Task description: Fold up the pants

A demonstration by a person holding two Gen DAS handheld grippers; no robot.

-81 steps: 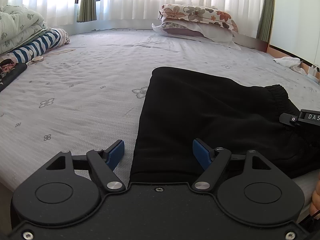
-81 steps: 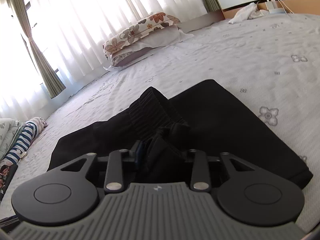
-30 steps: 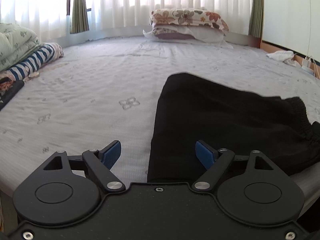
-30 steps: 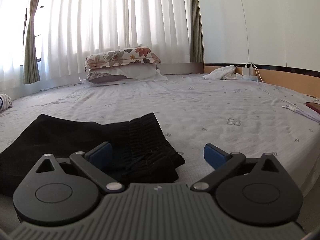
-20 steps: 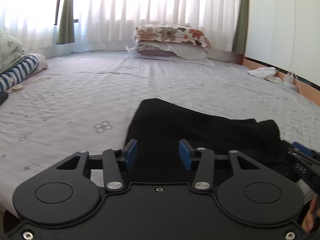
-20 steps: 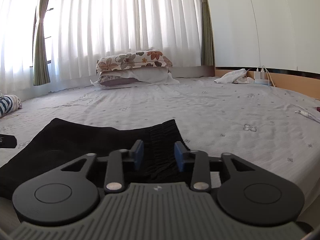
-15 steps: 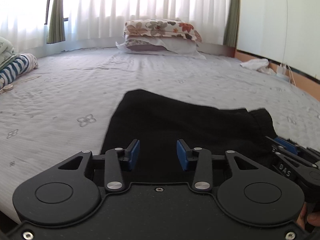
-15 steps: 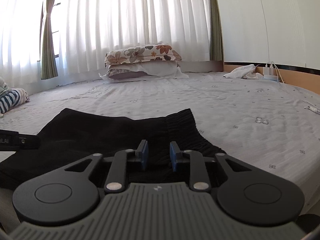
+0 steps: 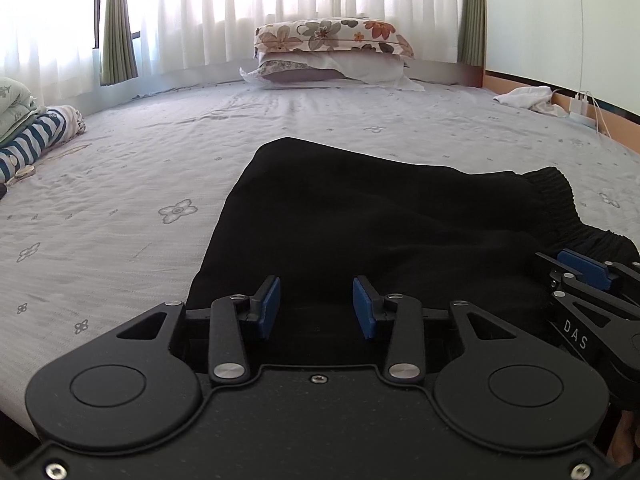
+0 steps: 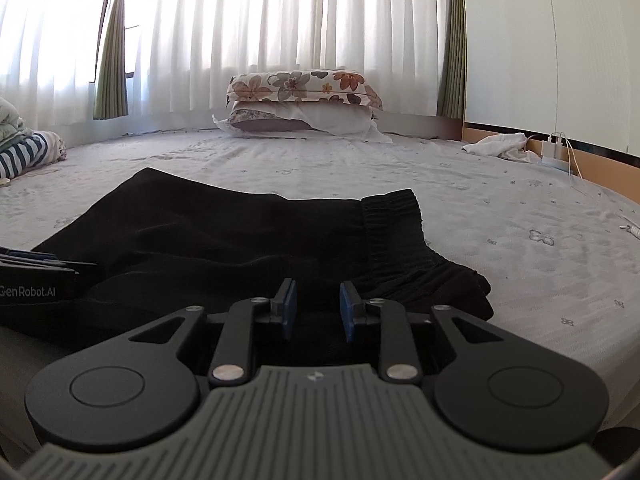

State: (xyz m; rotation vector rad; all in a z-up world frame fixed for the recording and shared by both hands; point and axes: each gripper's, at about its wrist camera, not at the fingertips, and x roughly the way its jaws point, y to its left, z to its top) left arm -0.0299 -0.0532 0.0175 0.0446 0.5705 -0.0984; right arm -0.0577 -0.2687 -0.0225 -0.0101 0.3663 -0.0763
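Black pants [image 9: 360, 216] lie folded on the grey flowered bed, with the ribbed waistband [image 9: 560, 196] at the right. My left gripper [image 9: 316, 308] hovers at the near edge of the pants, jaws partly open with a gap and nothing held. My right gripper [image 10: 314, 310] sits at the near edge by the waistband [image 10: 392, 216], jaws narrowly apart and empty. The pants [image 10: 208, 232] fill the middle of the right wrist view. The right gripper also shows in the left wrist view [image 9: 584, 276], and the left gripper's body shows at the left edge of the right wrist view [image 10: 36, 284].
The bed sheet [image 9: 120, 200] stretches around the pants. Stacked floral pillows [image 9: 328, 52] lie at the far end under white curtains. Folded striped bedding [image 9: 36, 136] is at the left. A white cloth [image 9: 528, 98] and charger cables [image 10: 560, 152] are at the right wooden edge.
Both grippers went from wide open to partly closed and moved in close to the near edge of the pants. The right gripper let go of the waistband it held earlier.
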